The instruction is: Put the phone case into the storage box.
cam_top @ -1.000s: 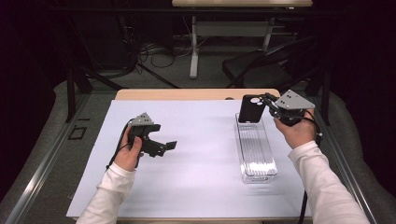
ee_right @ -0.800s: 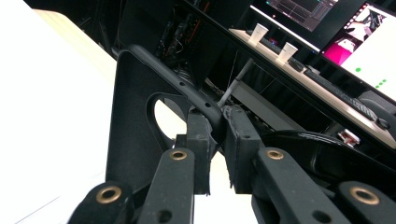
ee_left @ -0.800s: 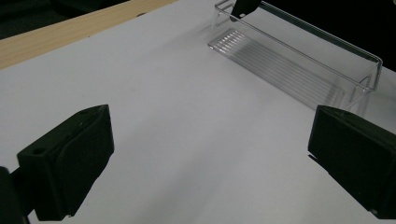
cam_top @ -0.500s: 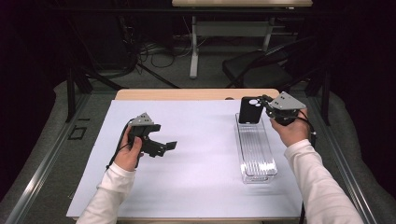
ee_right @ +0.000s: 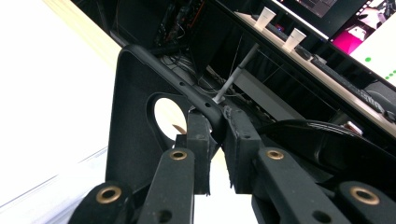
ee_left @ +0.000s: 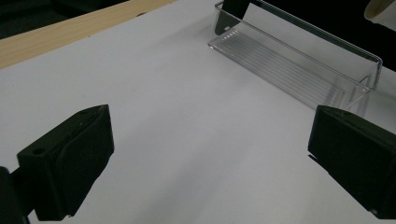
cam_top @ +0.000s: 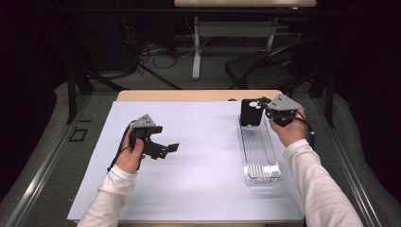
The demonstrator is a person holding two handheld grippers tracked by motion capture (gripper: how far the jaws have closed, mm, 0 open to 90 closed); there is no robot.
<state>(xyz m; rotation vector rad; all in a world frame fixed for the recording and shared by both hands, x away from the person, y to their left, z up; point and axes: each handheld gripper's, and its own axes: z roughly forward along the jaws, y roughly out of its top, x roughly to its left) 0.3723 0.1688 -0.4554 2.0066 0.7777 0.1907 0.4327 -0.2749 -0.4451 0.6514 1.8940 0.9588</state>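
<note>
- The right tongs (cam_top: 261, 107) are clenched on the edge of a black phone case (cam_top: 250, 112), pinching its thin rim between the two pads (ee_right: 198, 140).
- The phone case hangs upright over the far end of a clear plastic tray (cam_top: 258, 151), which lies lengthwise on the right side of the worktop (cam_top: 198, 156). Whether the case's lower edge touches the tray floor cannot be told.
- The left tongs (cam_top: 171, 147) are released, jaws wide apart with nothing between them, hovering above the white sheet on the left side of the worktop, well apart from the tray.
- Risk of slipping: the grip looks to hold only a narrow strip of a thin, probably flexible rim. I judge that the case could twist or slide out between the pads if the hand tilts.
- Risk of catching: the tray is narrow. If the case comes down off-centre, its corner could land on the tray wall and leave it leaning half out.
- Risk of shoving: the tray looks light and nothing steadies it. A push from the case could skid it across the smooth sheet or tip it.
- Risk of toppling: let go while upright, the case may fall over flat or against a wall rather than settle neatly.
</note>
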